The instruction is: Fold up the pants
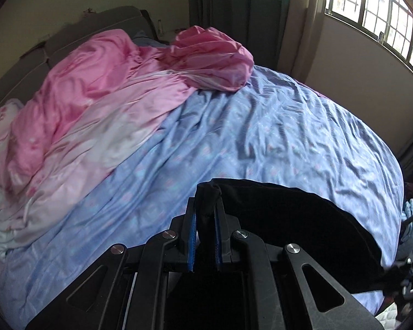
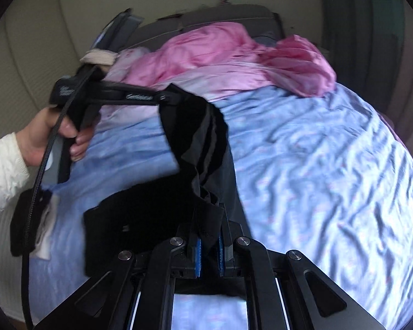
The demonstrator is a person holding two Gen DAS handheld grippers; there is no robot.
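Our left gripper (image 1: 206,206) is clamped on a bunched fold of the black pants (image 1: 289,214), the cloth pinched between its blue pads (image 1: 192,236). From that grip the pants spread away to the right, hanging above the blue sheet (image 1: 261,137) that covers the bed.

Our right gripper (image 2: 209,220) is likewise closed tight on another gathered edge of the pants (image 2: 195,137), dark fabric wedged between its pads (image 2: 198,255). In the right wrist view the pants stretch up and leftward from these jaws to the left gripper (image 2: 165,97), which our left hand (image 2: 49,134), in a white knitted sleeve (image 2: 2,165), holds by its handle. The garment is lifted off the blue sheet (image 2: 316,165) between the two grippers.

Beyond the pants, at the far end of the sheet, lies a crumpled pink quilt (image 1: 110,77), and past the sheet's right edge stands a barred window (image 1: 371,8).
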